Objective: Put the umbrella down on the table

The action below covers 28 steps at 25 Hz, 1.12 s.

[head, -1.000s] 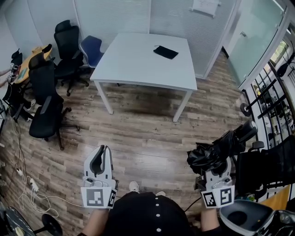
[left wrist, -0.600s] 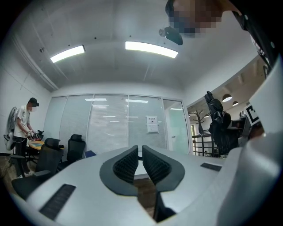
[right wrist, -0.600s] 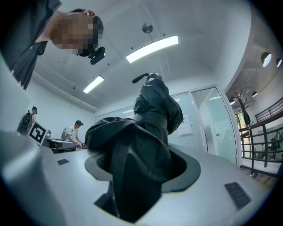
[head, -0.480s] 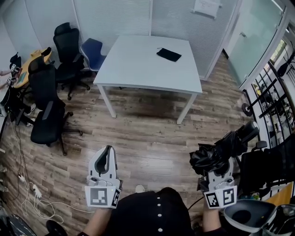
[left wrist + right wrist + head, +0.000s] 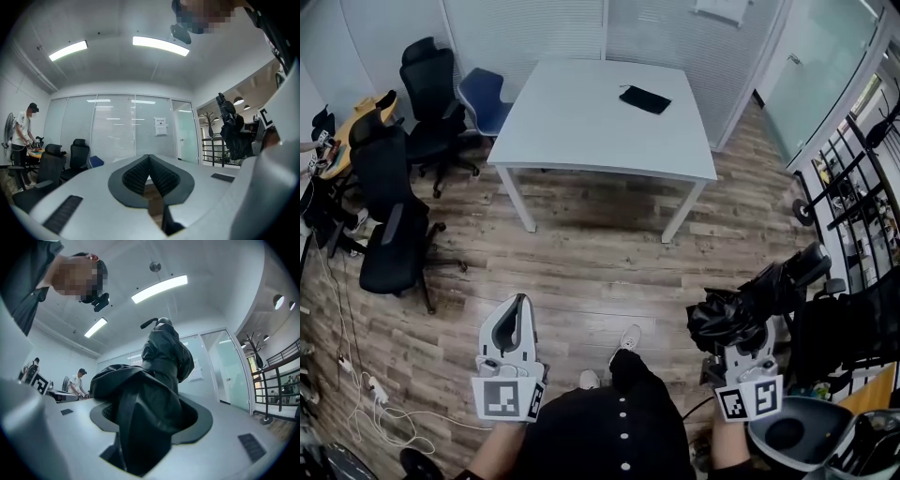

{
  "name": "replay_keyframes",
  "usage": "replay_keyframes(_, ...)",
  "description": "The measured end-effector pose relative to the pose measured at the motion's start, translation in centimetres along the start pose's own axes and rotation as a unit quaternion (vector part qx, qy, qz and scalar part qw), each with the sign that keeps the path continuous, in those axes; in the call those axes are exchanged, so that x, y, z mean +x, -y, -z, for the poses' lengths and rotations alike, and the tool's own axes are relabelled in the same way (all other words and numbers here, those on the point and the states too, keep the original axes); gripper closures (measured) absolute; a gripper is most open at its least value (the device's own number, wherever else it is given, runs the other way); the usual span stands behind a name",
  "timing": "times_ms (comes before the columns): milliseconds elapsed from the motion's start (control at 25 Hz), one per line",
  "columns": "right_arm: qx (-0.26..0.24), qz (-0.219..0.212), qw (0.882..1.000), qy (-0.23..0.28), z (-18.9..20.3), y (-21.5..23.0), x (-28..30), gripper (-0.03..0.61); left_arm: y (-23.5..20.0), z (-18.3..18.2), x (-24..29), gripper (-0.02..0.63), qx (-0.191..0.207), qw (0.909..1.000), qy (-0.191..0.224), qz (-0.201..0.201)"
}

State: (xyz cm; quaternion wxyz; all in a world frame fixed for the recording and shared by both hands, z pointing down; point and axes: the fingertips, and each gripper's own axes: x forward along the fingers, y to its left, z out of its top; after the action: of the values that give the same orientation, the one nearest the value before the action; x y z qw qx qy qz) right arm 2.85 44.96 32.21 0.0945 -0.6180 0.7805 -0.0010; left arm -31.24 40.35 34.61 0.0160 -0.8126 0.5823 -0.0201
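The jaws of our right gripper [image 5: 739,333] are clamped on the folded black umbrella [image 5: 157,385]. Its bundled fabric fills the gap between them and juts out past the tips. Our left gripper [image 5: 149,159] has its 2 jaws pressed together with nothing between them. Both are held over the wood floor [image 5: 600,272], well short of the white table [image 5: 581,131], where 1 black pouch [image 5: 644,98] lies.

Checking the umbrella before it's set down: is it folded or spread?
Folded: the umbrella is a bunched black bundle clamped in the right claw.
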Motion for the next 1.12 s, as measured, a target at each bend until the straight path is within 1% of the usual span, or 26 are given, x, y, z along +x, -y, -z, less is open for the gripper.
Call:
replay_keyframes(320, 0.008, -0.017, 1.0, -0.009, 0.8, 1.2, 4.3, 0.293, -0.9, -0.3, 3.0, 0.598, -0.015, 0.9998, 0.006, -0.008)
replay_keyframes(480, -0.001, -0.022, 1.0, -0.012, 0.9, 2.0, 6.1, 0.293, -1.0, -0.4, 4.8, 0.598, -0.01, 0.9998, 0.005, -0.016)
replay_keyframes(760, -0.003, -0.028, 1.0, -0.012, 1.1, 3.8, 9.8, 0.293, -1.1, -0.7, 8.3, 0.598, -0.007, 0.9998, 0.005, -0.02)
replay_keyframes(1120, -0.001, -0.034, 0.999, -0.014, 1.1, 7.1, 13.4, 0.293, 0.0, -1.4, 12.7, 0.598, -0.002, 0.9997, 0.003, -0.025)
